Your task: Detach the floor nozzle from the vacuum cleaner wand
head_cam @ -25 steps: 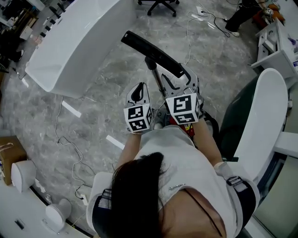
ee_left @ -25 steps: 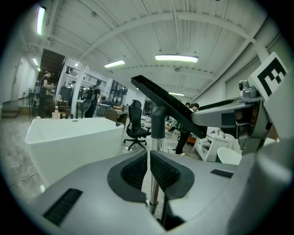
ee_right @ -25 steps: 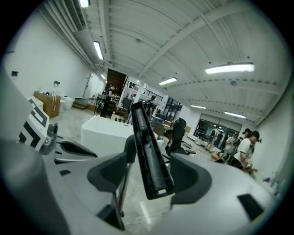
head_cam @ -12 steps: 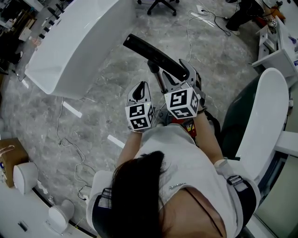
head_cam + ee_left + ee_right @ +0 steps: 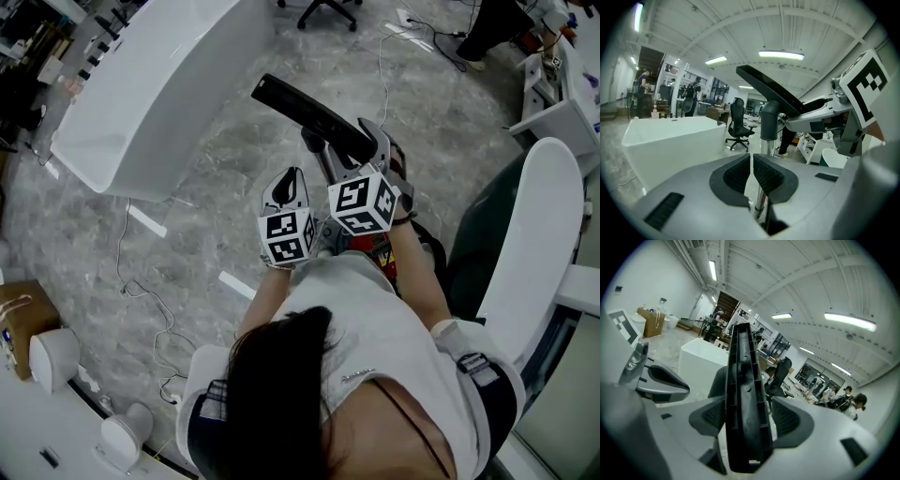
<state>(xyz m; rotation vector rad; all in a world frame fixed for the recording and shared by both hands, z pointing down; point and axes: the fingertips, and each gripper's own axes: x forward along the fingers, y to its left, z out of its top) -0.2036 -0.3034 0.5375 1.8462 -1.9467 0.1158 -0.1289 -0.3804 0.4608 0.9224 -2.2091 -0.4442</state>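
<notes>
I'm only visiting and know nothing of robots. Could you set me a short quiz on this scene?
1. True or false: the flat black plastic floor nozzle stands between the jaws of the right hand-held gripper.
2. The left hand-held gripper has jaws that are: A wide apart; B almost together; C out of sight.
3. Is the nozzle already off the shiny metal wand?
Key: 1 true; 2 B; 3 no, it is joined on.
</notes>
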